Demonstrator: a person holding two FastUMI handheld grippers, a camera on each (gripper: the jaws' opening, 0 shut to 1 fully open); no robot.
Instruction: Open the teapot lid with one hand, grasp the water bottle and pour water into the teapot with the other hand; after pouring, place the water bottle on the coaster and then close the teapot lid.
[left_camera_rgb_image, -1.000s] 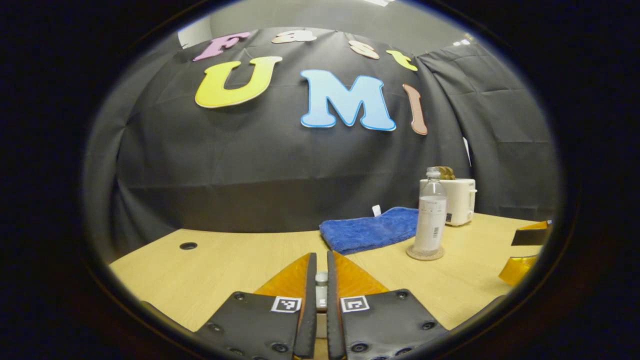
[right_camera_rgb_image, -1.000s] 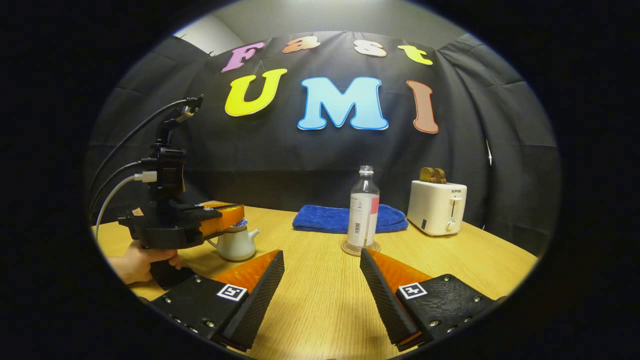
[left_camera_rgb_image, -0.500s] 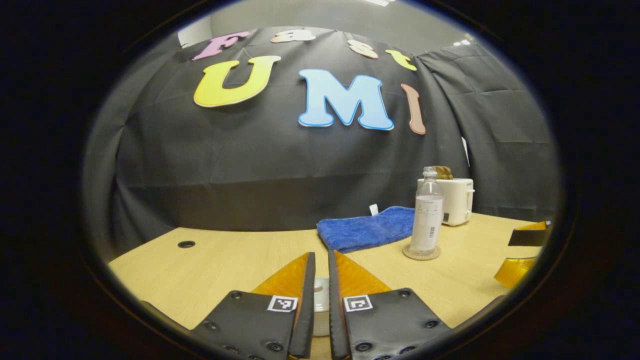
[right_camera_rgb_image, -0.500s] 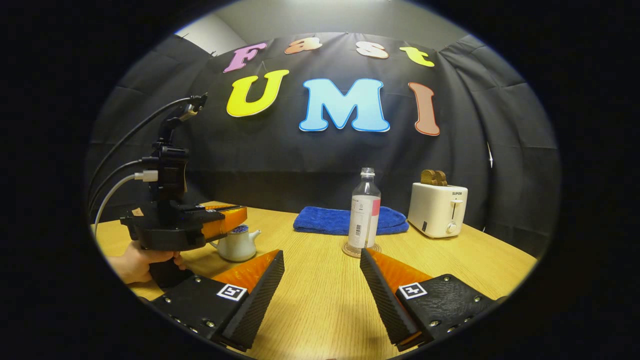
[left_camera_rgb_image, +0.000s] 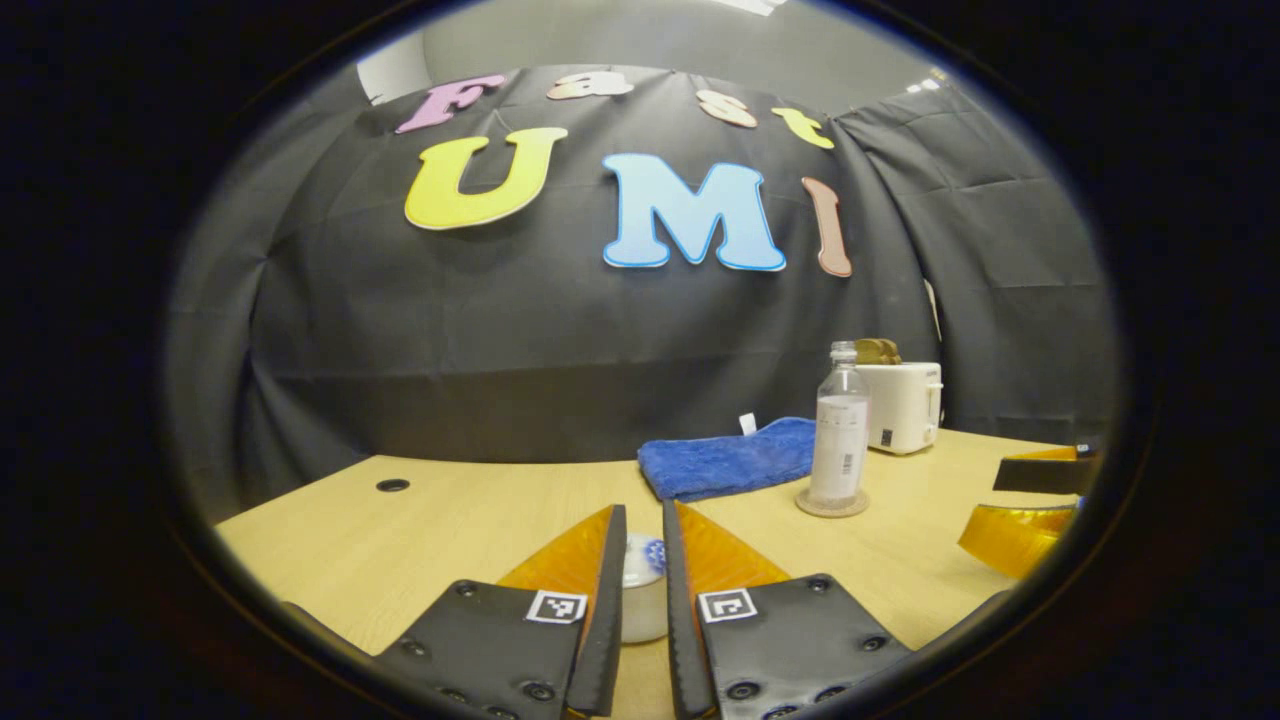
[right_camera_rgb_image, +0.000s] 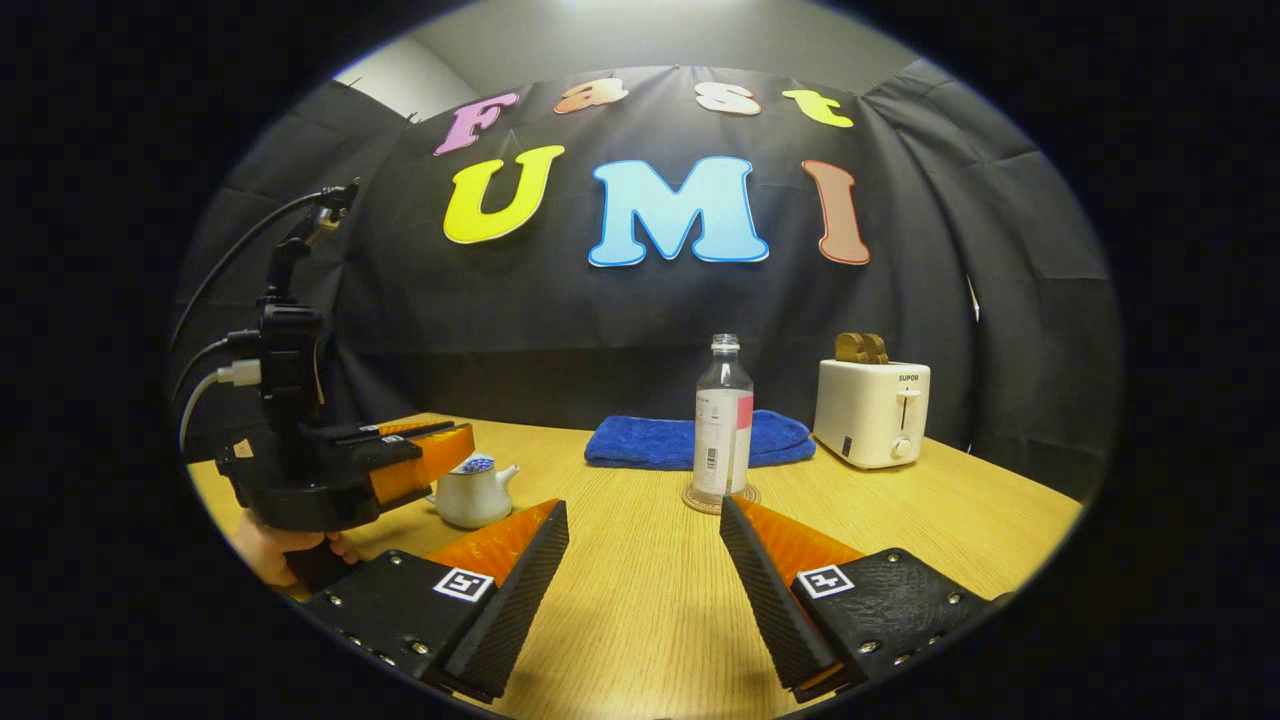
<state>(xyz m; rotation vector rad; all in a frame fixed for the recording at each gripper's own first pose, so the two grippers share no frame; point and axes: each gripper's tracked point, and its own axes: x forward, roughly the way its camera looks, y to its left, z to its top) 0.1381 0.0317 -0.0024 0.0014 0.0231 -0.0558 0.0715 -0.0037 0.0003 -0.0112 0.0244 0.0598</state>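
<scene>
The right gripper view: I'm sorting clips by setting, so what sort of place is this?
Likely a staged recording booth: black cloth wall, wooden table with toaster, teapot, water bottle.

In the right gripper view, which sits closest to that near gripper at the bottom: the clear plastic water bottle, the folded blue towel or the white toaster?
From the right gripper:
1. Clear plastic water bottle, straight ahead on its round coaster.
2. Folded blue towel, just behind the bottle.
3. White toaster, far right; too close to the towel to rank.

The left gripper (left_camera_rgb_image: 640, 535) has its fingers nearly closed, a narrow gap between; the right gripper (right_camera_rgb_image: 643, 525) is spread wide.
</scene>
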